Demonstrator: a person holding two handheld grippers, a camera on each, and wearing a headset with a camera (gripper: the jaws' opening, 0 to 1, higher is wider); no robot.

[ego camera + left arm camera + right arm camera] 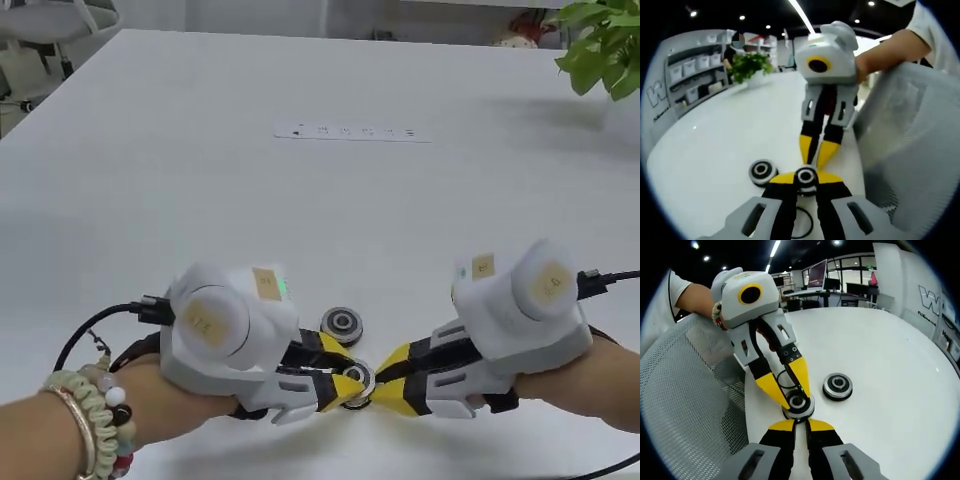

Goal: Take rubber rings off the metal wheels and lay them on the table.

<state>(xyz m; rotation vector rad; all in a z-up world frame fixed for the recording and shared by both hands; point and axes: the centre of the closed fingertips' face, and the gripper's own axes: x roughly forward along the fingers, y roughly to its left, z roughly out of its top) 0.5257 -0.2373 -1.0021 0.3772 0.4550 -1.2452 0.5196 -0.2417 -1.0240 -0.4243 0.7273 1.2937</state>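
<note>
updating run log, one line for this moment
left gripper: shut on wheel | right gripper: closed at its rim | second wheel: on table

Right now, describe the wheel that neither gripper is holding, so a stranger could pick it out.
On the white table, find the near side, where the left gripper and right gripper meet tip to tip. Just beyond their tips lies the free wheel, flat on the table. Unlike the other wheel, pinched at the yellow tips, nothing touches it.

Head view: from above the wheel, facing forward and down. Gripper views: close, from opposite sides, facing each other across that shared wheel.
</note>
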